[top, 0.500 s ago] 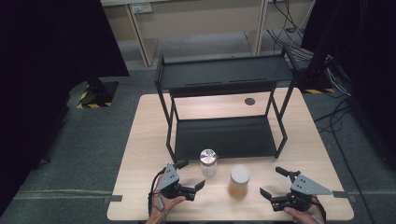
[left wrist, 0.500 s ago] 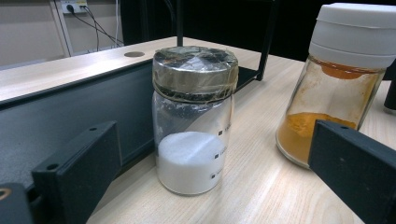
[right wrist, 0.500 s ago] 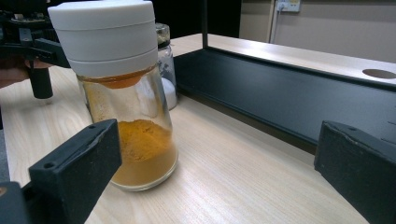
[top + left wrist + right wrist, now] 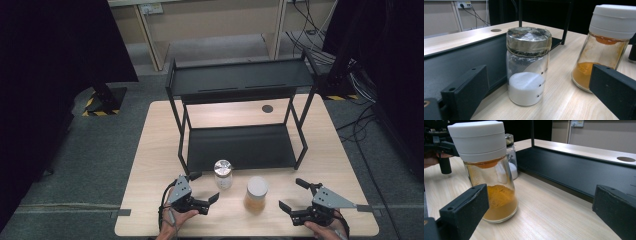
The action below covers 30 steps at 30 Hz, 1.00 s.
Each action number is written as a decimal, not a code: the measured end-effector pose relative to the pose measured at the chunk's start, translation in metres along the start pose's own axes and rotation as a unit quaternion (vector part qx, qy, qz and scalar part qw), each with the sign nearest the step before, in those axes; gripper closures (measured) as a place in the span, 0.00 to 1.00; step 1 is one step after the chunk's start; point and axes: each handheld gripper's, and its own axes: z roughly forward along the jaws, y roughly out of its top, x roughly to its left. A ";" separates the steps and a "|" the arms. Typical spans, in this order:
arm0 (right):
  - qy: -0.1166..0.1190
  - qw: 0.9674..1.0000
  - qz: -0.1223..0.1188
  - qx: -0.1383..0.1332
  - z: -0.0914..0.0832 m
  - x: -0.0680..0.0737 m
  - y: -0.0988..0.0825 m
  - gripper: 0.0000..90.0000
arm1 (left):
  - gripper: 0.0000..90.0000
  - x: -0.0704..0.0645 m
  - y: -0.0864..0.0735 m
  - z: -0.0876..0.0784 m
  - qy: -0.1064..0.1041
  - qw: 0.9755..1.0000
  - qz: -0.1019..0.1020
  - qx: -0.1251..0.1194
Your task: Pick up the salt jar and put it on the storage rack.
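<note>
A black two-tier metal rack (image 4: 240,120) stands on the wooden table (image 4: 150,150), its lower shelf lying just behind two jars near the front edge. The rack's front legs and shelf edge stand close behind the jars, while the table in front of them is bare wood. The glass jar (image 4: 223,173) with a shiny metal lid holds white powder in its lower third and stands right at the shelf's front edge. Near it, closer to the person, stands the jar with the white cap (image 4: 256,194), which holds orange powder to roughly a third, with orange dust clinging to the glass higher up. The left gripper (image 4: 204,187) sits on the table beside the glass jar, jaws spread wide and holding nothing; the right gripper (image 4: 292,194) rests by the white-capped jar, jaws likewise spread and apart from it. The left gripper view shows printed marks on the side of the glass jar (image 4: 528,66) and the crinkled sheen of its lid, too small to see from above. The right gripper view shows the white-capped jar (image 4: 487,170) up close, partly hiding the glass jar behind it, with the left gripper at the far left.
</note>
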 end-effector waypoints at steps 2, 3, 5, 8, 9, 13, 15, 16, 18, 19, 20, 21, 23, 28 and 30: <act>0.000 1.000 0.000 0.000 0.000 0.000 0.000 0.01 | 0.02 0.001 0.000 0.000 0.000 1.000 -0.003 -0.001; 0.000 1.000 0.001 0.000 0.000 0.000 0.000 0.01 | 0.02 0.002 0.000 0.001 0.000 1.000 -0.005 -0.001; -0.001 1.000 0.002 -0.001 0.000 0.000 0.000 0.01 | 0.02 0.002 0.001 0.002 0.001 1.000 -0.002 -0.001; -0.002 1.000 0.003 -0.001 0.000 0.000 0.000 0.01 | 0.02 0.001 0.002 0.003 0.002 1.000 -0.001 -0.002; -0.002 1.000 0.003 -0.001 0.000 0.000 0.000 0.01 | 0.02 0.001 0.003 0.005 0.002 1.000 0.001 0.000; -0.002 1.000 0.005 0.000 0.000 0.000 0.000 0.01 | 0.02 0.001 0.005 0.008 0.002 1.000 0.001 0.001; -0.001 1.000 0.004 0.001 0.001 -0.001 0.000 0.01 | 0.02 0.002 0.006 0.010 0.001 1.000 0.001 0.001; -0.001 1.000 0.004 0.001 0.002 -0.001 0.000 0.01 | 0.02 0.002 0.007 0.013 -0.001 1.000 -0.001 0.001; -0.001 1.000 0.004 0.001 0.002 -0.001 0.000 0.01 | 0.02 0.002 0.008 0.015 -0.002 1.000 0.000 0.003; -0.001 1.000 0.005 0.001 0.002 -0.001 0.000 0.01 | 0.02 0.002 0.008 0.017 -0.002 1.000 0.001 0.004; -0.001 1.000 0.005 0.001 0.002 -0.001 0.000 0.01 | 0.02 0.002 0.008 0.017 -0.002 1.000 0.001 0.004; -0.001 1.000 0.005 0.001 0.002 -0.001 -0.001 0.01 | 0.02 0.003 0.009 0.020 -0.002 1.000 0.002 0.005; -0.001 1.000 0.005 0.001 0.002 -0.001 -0.001 0.01 | 0.02 0.003 0.010 0.021 -0.002 1.000 0.002 0.006; -0.001 1.000 0.006 -0.002 0.001 -0.002 -0.001 0.01 | 0.02 0.004 0.013 0.029 -0.001 1.000 0.005 0.009; -0.001 1.000 0.007 -0.003 0.001 -0.002 -0.002 0.01 | 0.02 0.006 0.014 0.034 -0.002 1.000 0.006 0.012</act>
